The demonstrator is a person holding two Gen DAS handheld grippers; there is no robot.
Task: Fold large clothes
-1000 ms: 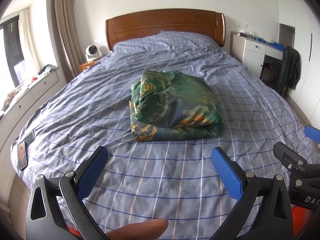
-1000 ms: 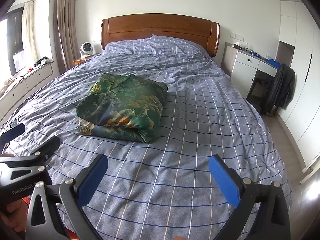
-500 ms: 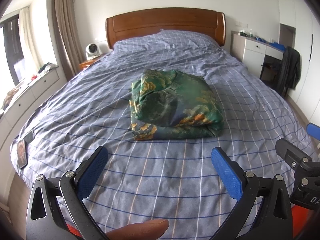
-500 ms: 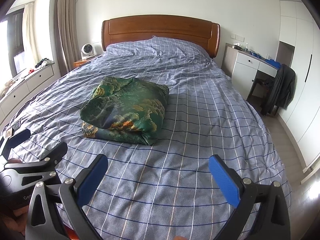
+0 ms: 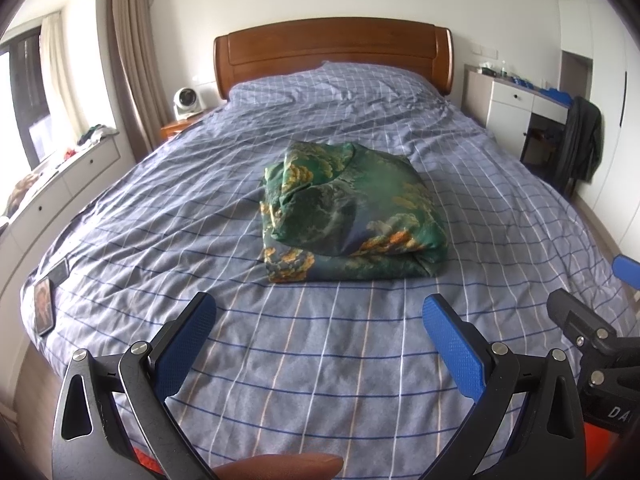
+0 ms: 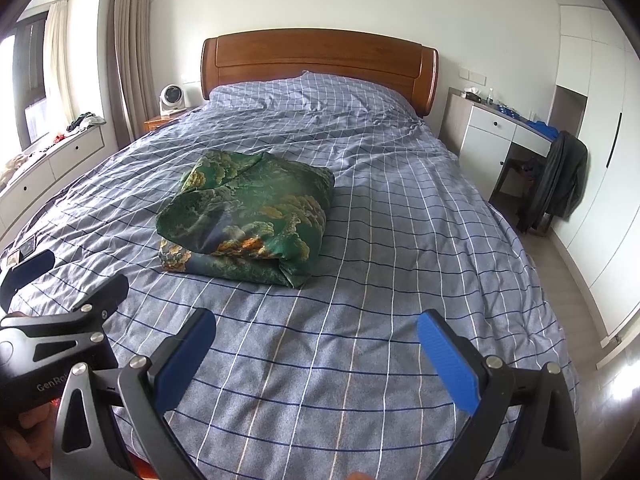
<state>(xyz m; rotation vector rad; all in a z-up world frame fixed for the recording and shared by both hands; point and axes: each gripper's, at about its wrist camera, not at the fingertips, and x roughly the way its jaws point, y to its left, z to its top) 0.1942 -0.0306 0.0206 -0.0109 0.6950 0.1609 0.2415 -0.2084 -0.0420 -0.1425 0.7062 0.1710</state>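
A green garment with gold and orange print (image 5: 352, 212) lies folded into a thick bundle in the middle of the bed (image 5: 200, 216); it also shows in the right wrist view (image 6: 248, 216). My left gripper (image 5: 318, 316) is open and empty, held over the foot of the bed, well short of the bundle. My right gripper (image 6: 316, 336) is open and empty, also over the foot of the bed. The right gripper shows at the right edge of the left wrist view (image 5: 592, 320), and the left gripper at the left edge of the right wrist view (image 6: 64, 288).
The bed has a blue checked cover and a wooden headboard (image 5: 332, 52). A phone (image 5: 44, 306) lies on the bed's left edge. A small fan (image 5: 186, 100) stands on the nightstand. A white desk and a chair with a dark jacket (image 5: 580, 144) stand at the right.
Both grippers have drawn back slightly and shifted a little; the folded garment has not moved. Both stay open.
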